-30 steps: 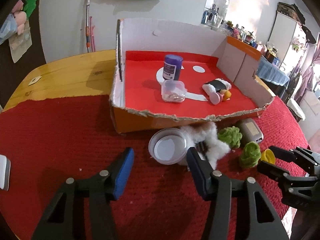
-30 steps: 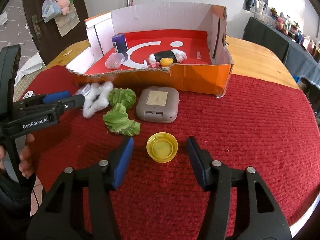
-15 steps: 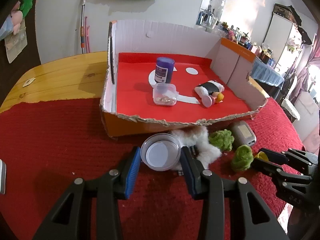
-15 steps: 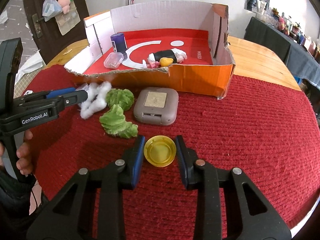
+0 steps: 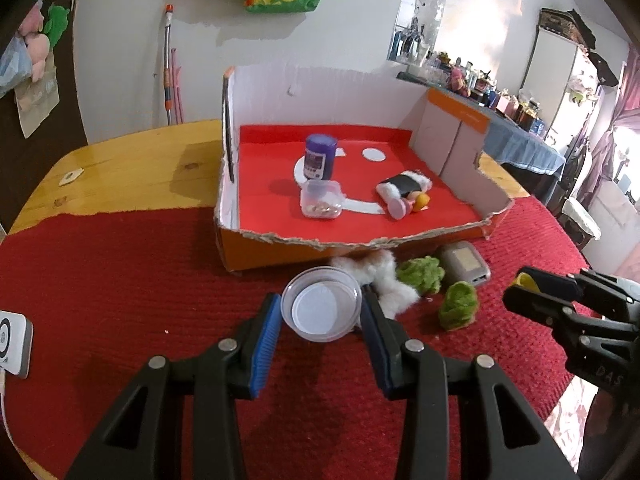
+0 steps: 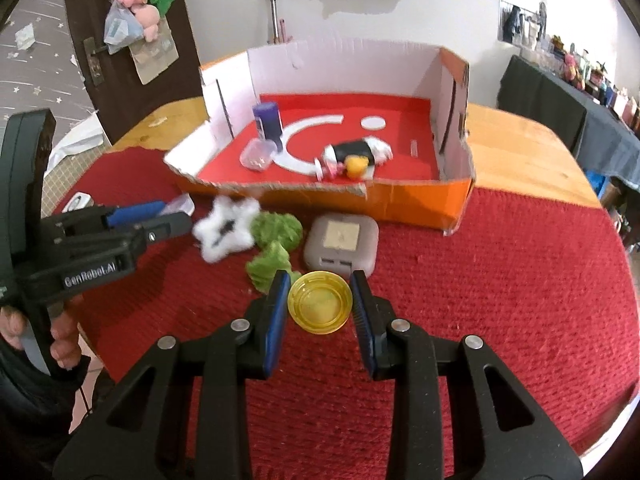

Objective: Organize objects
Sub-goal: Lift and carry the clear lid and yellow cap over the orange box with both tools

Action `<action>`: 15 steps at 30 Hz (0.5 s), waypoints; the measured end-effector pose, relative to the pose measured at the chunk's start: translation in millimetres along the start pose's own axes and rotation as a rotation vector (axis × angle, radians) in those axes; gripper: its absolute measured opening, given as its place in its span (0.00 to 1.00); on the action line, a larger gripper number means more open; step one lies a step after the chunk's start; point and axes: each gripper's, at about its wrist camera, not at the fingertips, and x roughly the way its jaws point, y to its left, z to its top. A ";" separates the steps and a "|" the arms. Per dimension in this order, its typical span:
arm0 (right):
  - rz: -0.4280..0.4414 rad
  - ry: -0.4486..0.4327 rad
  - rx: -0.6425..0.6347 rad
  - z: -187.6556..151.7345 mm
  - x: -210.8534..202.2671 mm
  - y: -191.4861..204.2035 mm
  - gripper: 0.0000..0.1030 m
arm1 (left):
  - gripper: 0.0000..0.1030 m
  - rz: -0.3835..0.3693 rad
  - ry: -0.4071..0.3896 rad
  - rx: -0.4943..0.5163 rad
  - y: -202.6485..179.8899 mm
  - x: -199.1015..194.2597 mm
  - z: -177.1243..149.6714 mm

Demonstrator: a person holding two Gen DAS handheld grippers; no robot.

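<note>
On red cloth [image 6: 500, 280], left jaws clamp clear lid [image 5: 321, 309], right jaws yellow cap [image 6: 320, 302] (undersides hidden).

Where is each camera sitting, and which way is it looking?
Left wrist: sits on the left gripper, looking along its fingers at the clear lid and cardboard box; the right gripper shows at the side.
Right wrist: sits on the right gripper, looking at the yellow lid; the left gripper and a hand show.
Shared: the box, the white fluff and the grey case.
</note>
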 end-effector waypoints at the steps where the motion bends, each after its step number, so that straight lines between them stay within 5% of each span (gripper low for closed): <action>1: 0.002 -0.007 -0.005 1.7 -2.2 1.8 0.28 | 0.42 -0.002 -0.005 0.003 -1.2 -3.1 0.5; 15: 0.028 -0.047 -0.039 13.9 -14.7 15.8 0.28 | 0.42 -0.015 -0.038 0.013 -6.6 -20.3 6.2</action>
